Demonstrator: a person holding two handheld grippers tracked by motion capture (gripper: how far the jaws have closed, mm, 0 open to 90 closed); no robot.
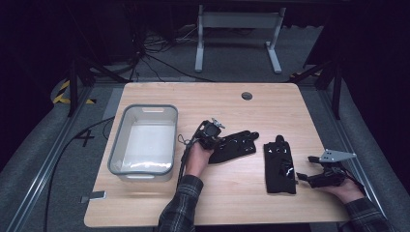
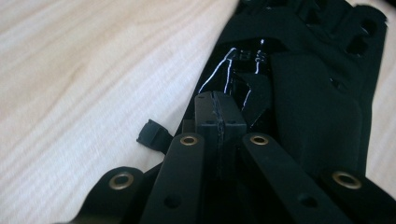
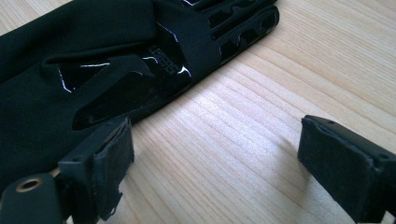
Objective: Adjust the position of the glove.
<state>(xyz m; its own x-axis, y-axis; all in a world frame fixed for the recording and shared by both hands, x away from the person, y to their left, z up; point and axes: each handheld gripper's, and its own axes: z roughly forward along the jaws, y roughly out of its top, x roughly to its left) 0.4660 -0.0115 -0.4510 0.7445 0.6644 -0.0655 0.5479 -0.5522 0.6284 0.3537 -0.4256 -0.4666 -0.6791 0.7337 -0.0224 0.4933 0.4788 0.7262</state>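
Two black gloves lie flat on the wooden table (image 1: pixel 232 101). The left glove (image 1: pixel 237 144) points its fingers to the right, and the right glove (image 1: pixel 279 166) points away from me. My left gripper (image 1: pixel 215 137) rests at the cuff end of the left glove. In the left gripper view its jaws (image 2: pixel 218 112) are shut, pads together, just above the glove (image 2: pixel 317 116), with nothing visible between them. My right gripper (image 1: pixel 307 167) sits by the right glove's near right edge. It is open (image 3: pixel 224 158) over bare wood, with its left pad (image 3: pixel 112 158) beside the glove (image 3: pixel 93 42).
A grey plastic bin (image 1: pixel 119 145) stands on the left part of the table with nothing visible inside. A round cable hole (image 1: pixel 247 95) is near the far edge. A small black tab (image 2: pixel 153 135) sticks out by the glove's cuff.
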